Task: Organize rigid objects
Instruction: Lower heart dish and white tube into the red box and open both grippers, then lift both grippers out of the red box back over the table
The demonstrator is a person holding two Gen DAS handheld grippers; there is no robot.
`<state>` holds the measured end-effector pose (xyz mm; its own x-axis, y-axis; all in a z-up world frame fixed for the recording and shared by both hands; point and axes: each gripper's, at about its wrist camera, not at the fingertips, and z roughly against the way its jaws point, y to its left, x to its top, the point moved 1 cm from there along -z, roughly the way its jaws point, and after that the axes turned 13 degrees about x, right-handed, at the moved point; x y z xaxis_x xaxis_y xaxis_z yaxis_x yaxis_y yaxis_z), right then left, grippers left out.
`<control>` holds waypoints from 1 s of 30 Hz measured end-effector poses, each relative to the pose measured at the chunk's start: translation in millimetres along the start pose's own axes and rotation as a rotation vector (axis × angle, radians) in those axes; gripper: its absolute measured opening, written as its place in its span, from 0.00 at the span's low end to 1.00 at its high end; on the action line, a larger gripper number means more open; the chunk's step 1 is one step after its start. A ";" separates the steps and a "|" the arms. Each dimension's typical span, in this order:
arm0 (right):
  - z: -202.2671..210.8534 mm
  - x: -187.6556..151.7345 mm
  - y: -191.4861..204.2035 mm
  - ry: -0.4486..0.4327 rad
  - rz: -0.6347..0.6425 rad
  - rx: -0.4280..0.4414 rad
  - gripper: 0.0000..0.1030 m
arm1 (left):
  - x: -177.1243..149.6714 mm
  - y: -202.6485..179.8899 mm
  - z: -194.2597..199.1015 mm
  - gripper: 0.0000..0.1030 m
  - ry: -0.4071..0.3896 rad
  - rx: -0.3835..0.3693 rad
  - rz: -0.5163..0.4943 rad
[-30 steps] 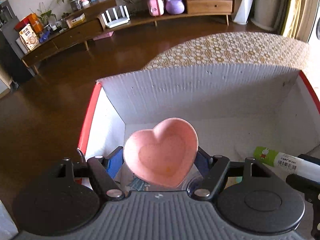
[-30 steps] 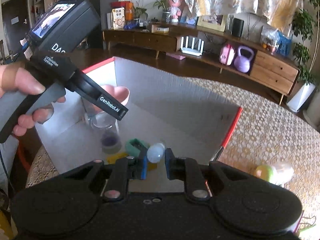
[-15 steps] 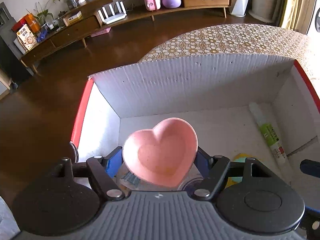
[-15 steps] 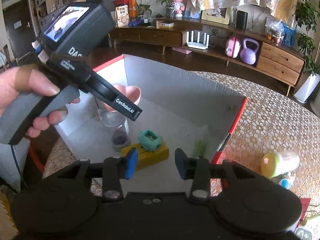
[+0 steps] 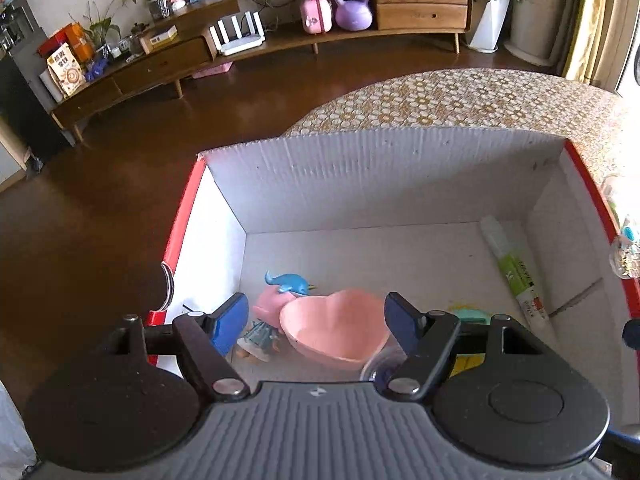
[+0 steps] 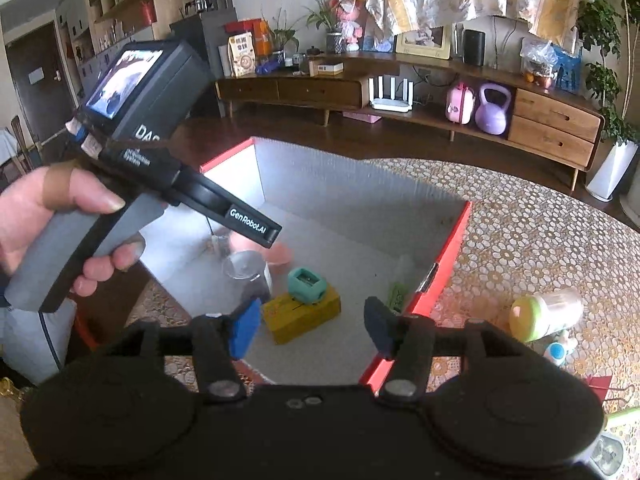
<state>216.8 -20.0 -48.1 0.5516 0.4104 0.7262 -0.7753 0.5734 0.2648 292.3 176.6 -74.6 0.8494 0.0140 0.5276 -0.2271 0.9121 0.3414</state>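
Observation:
A white cardboard box with a red rim [image 5: 182, 216] [image 6: 452, 248] stands on the patterned table. My left gripper [image 5: 316, 318] is open above it, and the pink heart-shaped bowl [image 5: 336, 334] lies free in the box below the fingers, tilted against a glass cup [image 6: 246, 270]. A blue dolphin toy [image 5: 290, 283] and a pink figurine [image 5: 268, 304] lie beside the bowl. A white-green tube [image 5: 514, 270] lies at the box's right side. My right gripper [image 6: 312, 326] is open and empty over the box's near edge, above a yellow block [image 6: 300, 316] with a teal sharpener [image 6: 306, 284] on it.
A green-capped baby bottle [image 6: 546, 314] and small items lie on the table right of the box. The left gripper's handle and the hand holding it [image 6: 60, 208] fill the left of the right wrist view. A wooden sideboard [image 6: 440, 96] stands across the room.
My left gripper opened and let the heart bowl drop into the box. My right gripper opened wider and drew back after releasing the white-green tube into the box.

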 end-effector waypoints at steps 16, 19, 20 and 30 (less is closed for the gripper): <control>84.6 -17.1 7.7 -0.099 -0.043 0.012 0.75 | -21.9 6.7 93.6 0.75 -0.187 -0.014 0.077; 103.1 -25.6 5.1 -0.120 -0.060 0.008 0.78 | -28.3 -0.4 113.4 0.75 -0.220 -0.041 0.079; 109.0 -27.9 4.0 -0.127 -0.065 0.006 0.79 | -29.8 -2.0 118.1 0.75 -0.227 -0.051 0.078; 164.9 -62.0 -16.2 -0.204 -0.130 -0.045 0.93 | -51.6 -46.9 156.3 0.82 -0.286 -0.151 0.066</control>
<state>144.4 -171.6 7.2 0.5688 0.1814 0.8022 -0.6846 0.6451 0.3395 184.7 69.0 3.8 0.6625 -0.0210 0.7488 -0.1859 0.9637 0.1915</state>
